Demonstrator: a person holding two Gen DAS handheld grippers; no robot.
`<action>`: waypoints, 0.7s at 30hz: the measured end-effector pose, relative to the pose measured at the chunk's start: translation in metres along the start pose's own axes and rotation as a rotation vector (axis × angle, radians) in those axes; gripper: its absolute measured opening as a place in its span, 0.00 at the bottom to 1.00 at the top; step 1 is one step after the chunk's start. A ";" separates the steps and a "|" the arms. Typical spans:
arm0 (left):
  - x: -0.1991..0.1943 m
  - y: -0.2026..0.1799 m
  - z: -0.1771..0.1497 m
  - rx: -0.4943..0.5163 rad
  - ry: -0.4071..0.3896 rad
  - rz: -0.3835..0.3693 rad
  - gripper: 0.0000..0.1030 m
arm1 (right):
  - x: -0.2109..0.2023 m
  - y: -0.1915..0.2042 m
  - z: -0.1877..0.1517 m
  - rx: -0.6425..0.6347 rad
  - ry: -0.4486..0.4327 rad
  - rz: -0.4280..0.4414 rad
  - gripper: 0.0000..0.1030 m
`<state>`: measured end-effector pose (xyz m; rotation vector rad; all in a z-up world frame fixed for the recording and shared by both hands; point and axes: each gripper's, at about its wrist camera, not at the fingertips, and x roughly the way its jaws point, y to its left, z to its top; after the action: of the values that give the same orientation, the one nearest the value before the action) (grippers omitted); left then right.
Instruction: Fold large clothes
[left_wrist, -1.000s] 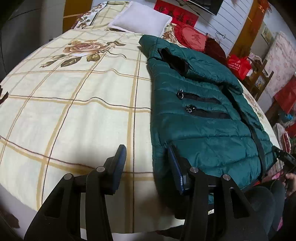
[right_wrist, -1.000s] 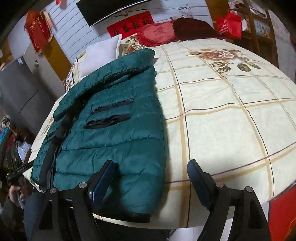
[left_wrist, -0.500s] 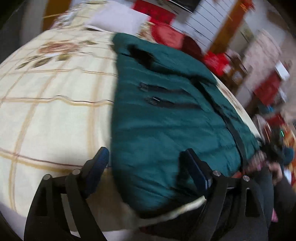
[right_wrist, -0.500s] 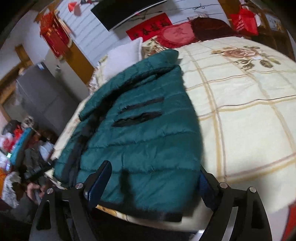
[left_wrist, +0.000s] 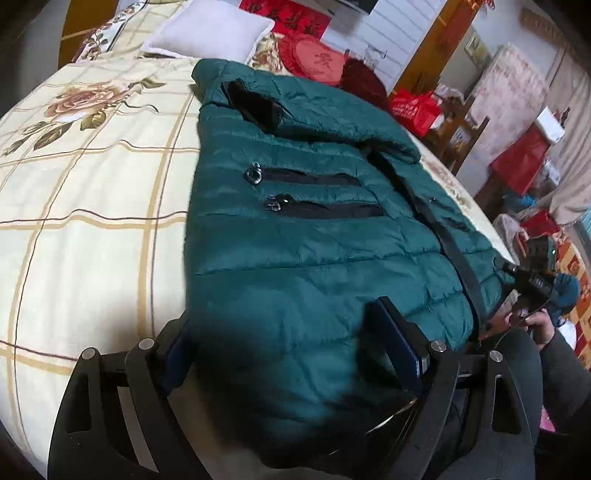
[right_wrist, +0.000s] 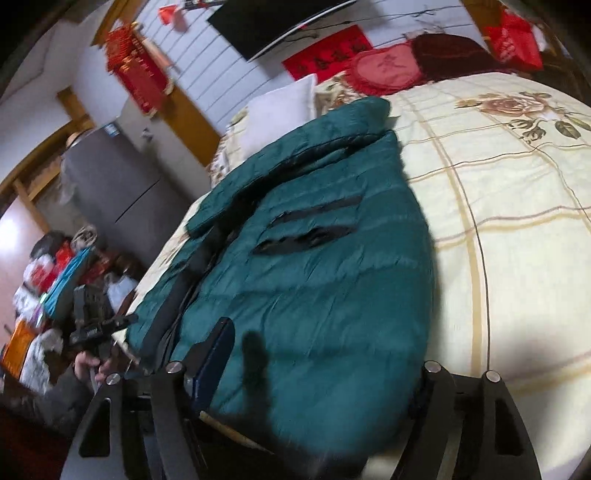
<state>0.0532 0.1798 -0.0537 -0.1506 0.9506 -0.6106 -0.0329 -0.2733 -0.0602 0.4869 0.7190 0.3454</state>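
Note:
A dark green quilted jacket lies folded lengthwise on the bed, collar at the far end, two black zip pockets on top; it also shows in the right wrist view. My left gripper is open, its fingers either side of the jacket's near hem, which fills the gap between them. My right gripper is open too, its fingers straddling the same hem from the other side. The hem edge under both grippers is blurred, and the inner ends of the fingers are hidden by fabric.
The bed has a cream sheet with yellow checks and roses. A white pillow and a red heart cushion lie at the head. A grey fridge and red bags stand beside the bed.
Both grippers have moved inward and forward over the jacket's near hem, from beside its corners to straddling it. The jacket now fills both gaps.

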 end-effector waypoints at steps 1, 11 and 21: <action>-0.002 -0.003 -0.003 0.002 0.019 -0.037 0.85 | 0.002 0.001 0.002 0.002 -0.001 -0.011 0.72; 0.000 0.007 0.000 -0.063 -0.019 -0.075 0.85 | 0.003 0.005 0.000 -0.035 0.000 -0.061 0.72; -0.008 0.026 -0.008 -0.187 -0.034 -0.086 0.43 | 0.000 0.015 -0.005 -0.069 0.044 -0.109 0.61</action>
<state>0.0546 0.2063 -0.0628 -0.3693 0.9720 -0.5953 -0.0384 -0.2595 -0.0554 0.3743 0.7704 0.2784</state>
